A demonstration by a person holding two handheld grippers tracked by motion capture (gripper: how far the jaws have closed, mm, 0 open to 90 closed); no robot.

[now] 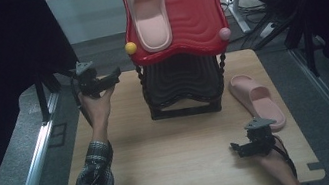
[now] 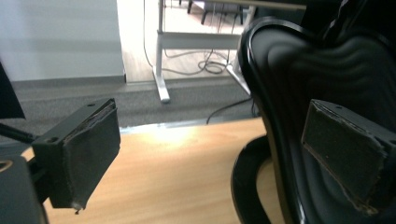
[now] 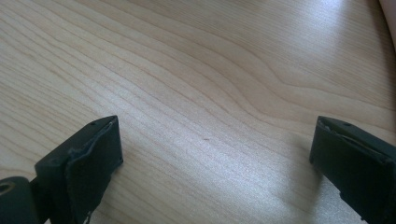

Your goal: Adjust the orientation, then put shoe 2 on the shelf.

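Observation:
A two-tier shoe rack stands at the back middle of the wooden table [image 1: 160, 139], with a red top shelf [image 1: 194, 11] and a black lower shelf [image 1: 181, 82]. One pink slipper [image 1: 149, 11] lies on the red shelf. A second pink slipper [image 1: 257, 99] lies on the table right of the rack. My left gripper [image 1: 116, 75] is held up left of the rack, open and empty; in the left gripper view its jaws stand wide beside the black shelf [image 2: 299, 79]. My right gripper [image 1: 235, 147] hovers low near the front right, open, just in front of the second slipper.
Beyond the table are a grey floor, a white desk leg [image 2: 161, 70] and loose cables [image 2: 210, 67]. Metal rails [image 1: 37, 159] run along both sides of the table. Bare wood [image 3: 196, 93] lies under the right gripper.

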